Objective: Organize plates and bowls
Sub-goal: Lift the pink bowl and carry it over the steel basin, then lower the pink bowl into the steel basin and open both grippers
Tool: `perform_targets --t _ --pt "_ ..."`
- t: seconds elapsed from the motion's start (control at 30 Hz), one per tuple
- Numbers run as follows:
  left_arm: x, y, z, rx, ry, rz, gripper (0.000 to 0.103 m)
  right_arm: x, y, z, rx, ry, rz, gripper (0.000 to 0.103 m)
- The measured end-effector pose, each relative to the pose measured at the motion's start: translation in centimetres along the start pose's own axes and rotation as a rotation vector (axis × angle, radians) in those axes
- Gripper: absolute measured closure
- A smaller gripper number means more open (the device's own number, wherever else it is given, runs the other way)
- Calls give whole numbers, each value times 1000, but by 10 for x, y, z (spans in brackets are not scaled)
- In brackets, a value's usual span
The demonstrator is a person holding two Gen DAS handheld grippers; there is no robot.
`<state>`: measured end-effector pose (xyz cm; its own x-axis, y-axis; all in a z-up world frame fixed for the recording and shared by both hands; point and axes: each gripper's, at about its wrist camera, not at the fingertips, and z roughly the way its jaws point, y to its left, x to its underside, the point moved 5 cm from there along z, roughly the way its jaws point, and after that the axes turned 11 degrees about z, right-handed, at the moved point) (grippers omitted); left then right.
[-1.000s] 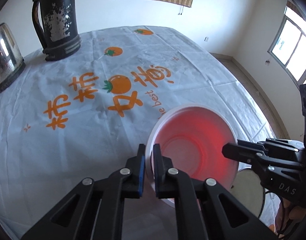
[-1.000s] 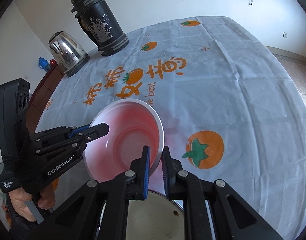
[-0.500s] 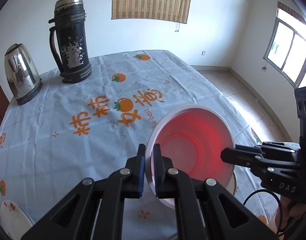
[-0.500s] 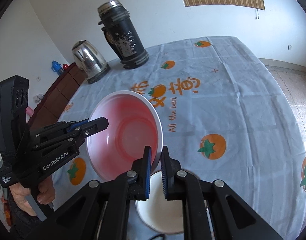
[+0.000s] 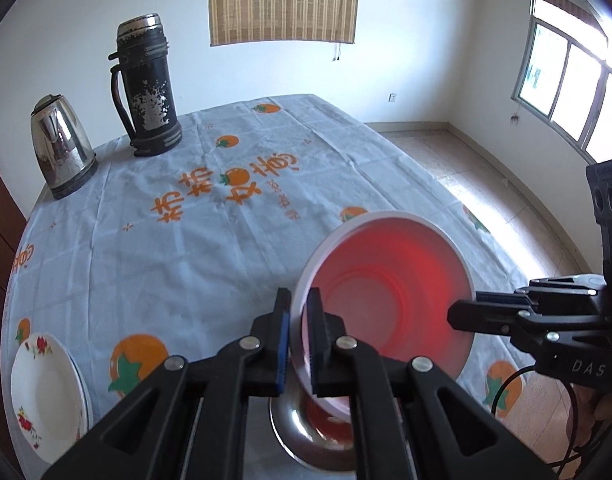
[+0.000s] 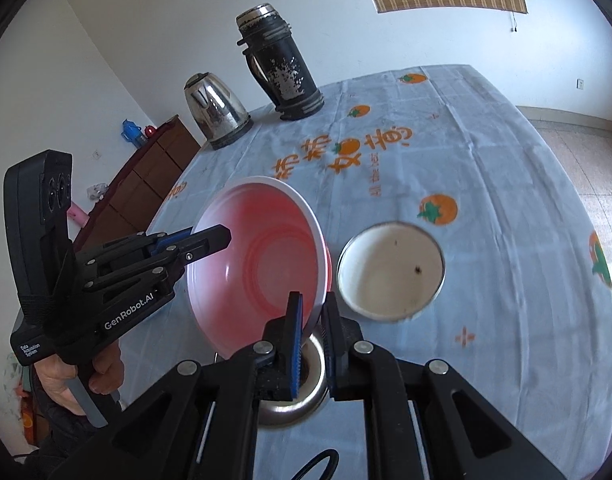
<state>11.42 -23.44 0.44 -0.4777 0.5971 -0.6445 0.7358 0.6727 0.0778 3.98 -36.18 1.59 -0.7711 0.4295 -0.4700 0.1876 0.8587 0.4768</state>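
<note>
1. Fingers of both grippers are pinched nearly shut on opposite sides of one rim: the left gripper [image 5: 298,344] clamps the near-left edge of the red bowl [image 5: 390,292], and the right gripper [image 6: 312,344] clamps its near-right edge, seen again from that side [image 6: 261,272]. The bowl hangs tilted in the air above the table [image 5: 153,248], mouth turned towards the cameras.
2. Largest risk: with two hands sharing one thin rim, any difference in their paths could twist the bowl, flexing it or working it out of a clamp. It would then probably drop onto the steel bowl [image 6: 306,384] directly beneath.
3. Second risk: each grip covers only a short stretch of rim, so a sudden tilt might let the smooth plastic slide between the pads.
4. Lesser risk: the white enamel bowl [image 6: 390,272] stands just right of the load, and the flowered plates [image 5: 45,384] lie at the near-left table edge. A low or wide swing could strike either.
5. Legible writing, largest first: large orange Chinese characters on the tablecloth [image 6: 342,152], with smaller script beside them too blurred to read.
6. "GenRobot.AI" on the left gripper body [image 6: 127,314]; a small label below it begins "Data Acquisition"; "DAS" on the right gripper body [image 5: 588,368].
</note>
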Motion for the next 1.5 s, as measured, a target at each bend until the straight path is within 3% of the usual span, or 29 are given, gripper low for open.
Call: perform_targets --t 0.3,0.57,1.07,1.5 --pt "46 -12 3 -9 62 -3 97 49 -2 7 1 69 34 93" --pt "65 -19 11 -31 111 18 95 72 -5 17 3 115 63 93" --pt "74 -20 36 -54 179 6 94 74 -16 37 31 177 88 92" --pt "77 -20 48 -56 195 -8 93 64 -15 40 79 153 30 91"
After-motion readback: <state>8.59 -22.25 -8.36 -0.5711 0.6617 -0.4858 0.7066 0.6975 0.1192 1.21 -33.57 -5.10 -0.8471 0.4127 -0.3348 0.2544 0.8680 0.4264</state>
